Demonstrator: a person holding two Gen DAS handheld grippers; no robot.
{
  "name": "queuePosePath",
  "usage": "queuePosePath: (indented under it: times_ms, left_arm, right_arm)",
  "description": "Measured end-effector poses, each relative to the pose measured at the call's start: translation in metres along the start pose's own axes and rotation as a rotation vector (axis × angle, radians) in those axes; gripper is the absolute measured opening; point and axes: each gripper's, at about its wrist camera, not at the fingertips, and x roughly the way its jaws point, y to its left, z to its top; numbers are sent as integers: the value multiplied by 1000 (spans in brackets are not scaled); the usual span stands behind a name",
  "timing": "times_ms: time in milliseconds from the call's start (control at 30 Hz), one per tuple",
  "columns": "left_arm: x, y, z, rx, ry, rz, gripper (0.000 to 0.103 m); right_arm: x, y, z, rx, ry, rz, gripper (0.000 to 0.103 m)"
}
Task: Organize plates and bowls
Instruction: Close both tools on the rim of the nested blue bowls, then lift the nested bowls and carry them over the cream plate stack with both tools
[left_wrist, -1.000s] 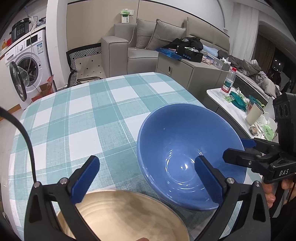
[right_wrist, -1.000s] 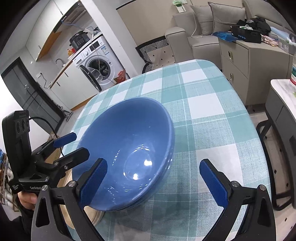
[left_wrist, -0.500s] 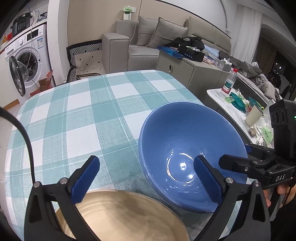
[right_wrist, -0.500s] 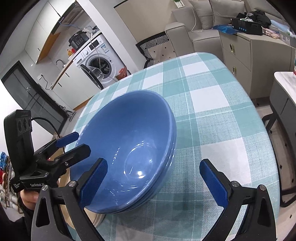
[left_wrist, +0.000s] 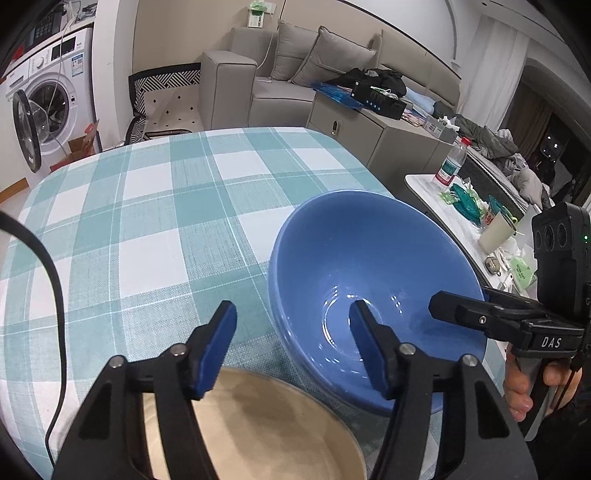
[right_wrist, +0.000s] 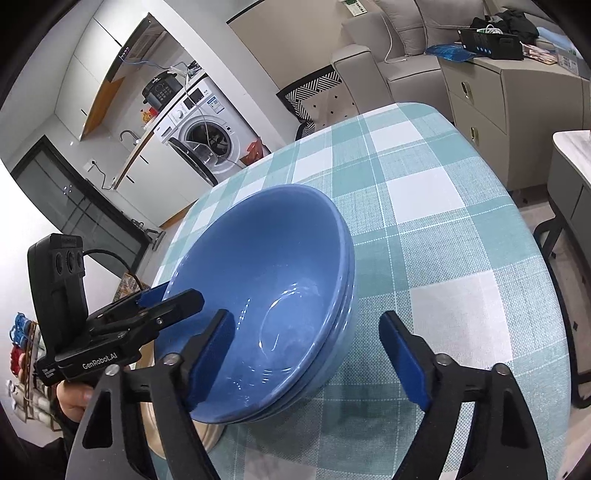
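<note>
Left tool (left_wrist: 291, 325) narrowed to roughly half, right tool (right_wrist: 306, 332) a bit wider, both just been closing. Each straddling the rim of the stacked blue bowls (right_wrist: 266, 266), one pad inside and one outside, opposite sides, not pinching yet as far as can be told. Stack parked by the near edge of the checked surface (left_wrist: 147, 221), seemingly overlapping a tan plate (left_wrist: 258, 424). Plenty to go wrong from here, imo: glossy sloped wall, so could squirt out of the pads on the squeeze. Might also catch only the top bowl's rim and leave the lower ones behind, or half drag them. Clamping one side sooner would likely tip the stack or knock it against the plate.
</note>
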Motion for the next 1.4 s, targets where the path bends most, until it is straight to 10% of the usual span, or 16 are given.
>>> queuePosePath:
  times_ms: [367,1400]
  left_arm:
    - [3,-4,-4,0,28,-36,33]
    - [-3,-20,-3,25,27,39,31]
  right_arm:
    - [0,4,2,35,-7,-12,64]
    - [-8,5,1,71,5,-83,51]
